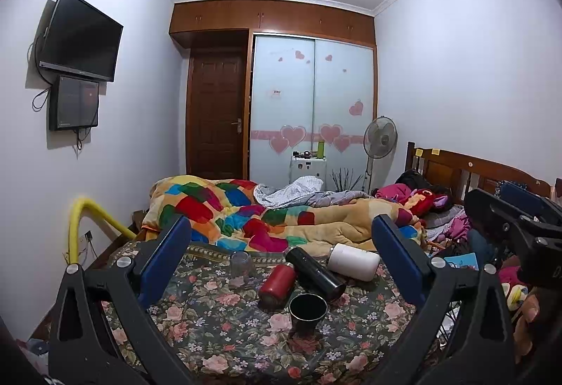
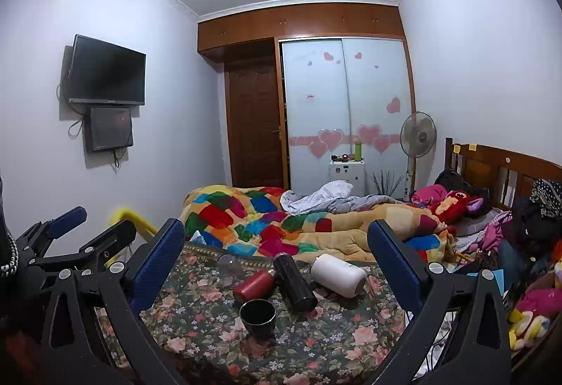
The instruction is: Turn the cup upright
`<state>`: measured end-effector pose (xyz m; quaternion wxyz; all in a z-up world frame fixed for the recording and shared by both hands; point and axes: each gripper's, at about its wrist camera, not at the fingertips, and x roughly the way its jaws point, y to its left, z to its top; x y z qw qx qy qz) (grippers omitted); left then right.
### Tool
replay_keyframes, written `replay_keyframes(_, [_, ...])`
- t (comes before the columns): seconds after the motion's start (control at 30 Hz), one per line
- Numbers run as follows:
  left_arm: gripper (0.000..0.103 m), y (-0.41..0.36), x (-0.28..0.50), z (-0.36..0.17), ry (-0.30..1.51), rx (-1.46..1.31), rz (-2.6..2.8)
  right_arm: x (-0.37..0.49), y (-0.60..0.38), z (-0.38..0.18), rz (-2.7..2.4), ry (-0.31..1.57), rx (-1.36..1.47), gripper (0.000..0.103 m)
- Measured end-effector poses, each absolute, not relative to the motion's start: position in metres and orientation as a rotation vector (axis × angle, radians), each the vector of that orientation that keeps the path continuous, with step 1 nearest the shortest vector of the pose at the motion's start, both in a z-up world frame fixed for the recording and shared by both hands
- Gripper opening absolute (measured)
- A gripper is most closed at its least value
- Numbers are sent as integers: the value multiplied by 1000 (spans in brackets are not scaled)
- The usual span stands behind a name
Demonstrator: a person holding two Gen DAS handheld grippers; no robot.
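Observation:
On the floral cloth (image 1: 224, 322) a black cup (image 1: 308, 311) stands upright with its mouth up; it also shows in the right wrist view (image 2: 257, 317). Behind it lie on their sides a red bottle (image 1: 277, 283) (image 2: 253, 285), a black flask (image 1: 315, 272) (image 2: 294, 281) and a white cup (image 1: 354, 261) (image 2: 338, 274). A clear glass (image 1: 241, 266) (image 2: 230, 268) stands mouth down at the back left. My left gripper (image 1: 281, 258) is open and empty, above and short of the items. My right gripper (image 2: 277, 258) is open and empty too.
A colourful patchwork quilt (image 1: 246, 209) is heaped behind the cloth. Plush toys and clothes (image 2: 456, 206) pile up at the right by the wooden headboard (image 2: 502, 167). A yellow rail (image 1: 84, 220) stands at the left. The right gripper's body (image 1: 516, 230) shows at the left view's right edge.

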<state>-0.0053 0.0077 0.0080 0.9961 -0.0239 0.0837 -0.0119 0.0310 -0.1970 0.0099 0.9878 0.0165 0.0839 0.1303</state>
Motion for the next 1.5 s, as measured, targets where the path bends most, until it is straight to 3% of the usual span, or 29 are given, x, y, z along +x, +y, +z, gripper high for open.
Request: replay_keyframes(1.5, [103, 5, -1, 6, 179, -55, -45, 32, -200, 10, 257, 182, 43, 103])
